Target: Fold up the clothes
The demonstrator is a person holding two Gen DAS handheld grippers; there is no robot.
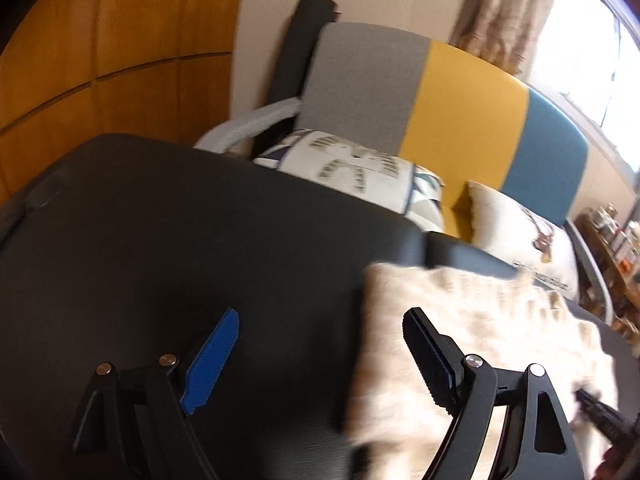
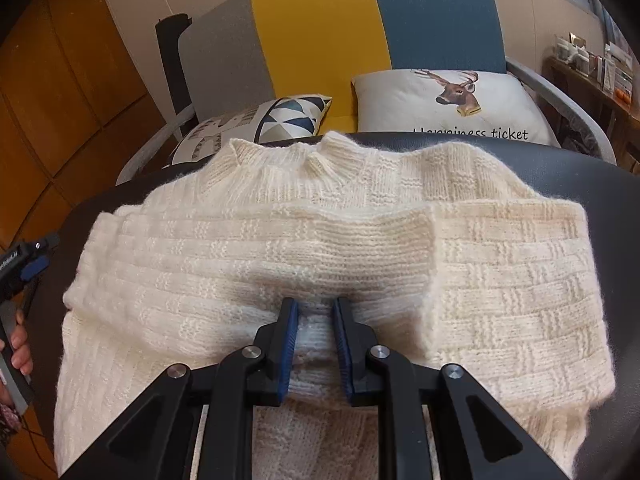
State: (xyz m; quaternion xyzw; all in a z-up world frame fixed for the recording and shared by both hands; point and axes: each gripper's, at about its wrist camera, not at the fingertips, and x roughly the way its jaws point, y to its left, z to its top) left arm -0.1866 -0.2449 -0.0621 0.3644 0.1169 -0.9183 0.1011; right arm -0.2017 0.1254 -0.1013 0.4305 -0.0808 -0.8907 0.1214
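Nearest my right camera, the black two-finger right gripper [image 2: 316,344] has its blue pads pinching a ridge of the cream knitted sweater [image 2: 280,248]. The sweater lies flat on the dark smooth table [image 2: 592,184], collar toward the far edge, with bare table past its right side. My left gripper [image 1: 320,360] hangs wide apart, empty, at the sweater's left edge [image 1: 460,320], with broad bare table [image 1: 160,240] beside it. Beyond stands a grey, yellow and blue striped sofa [image 2: 320,32].
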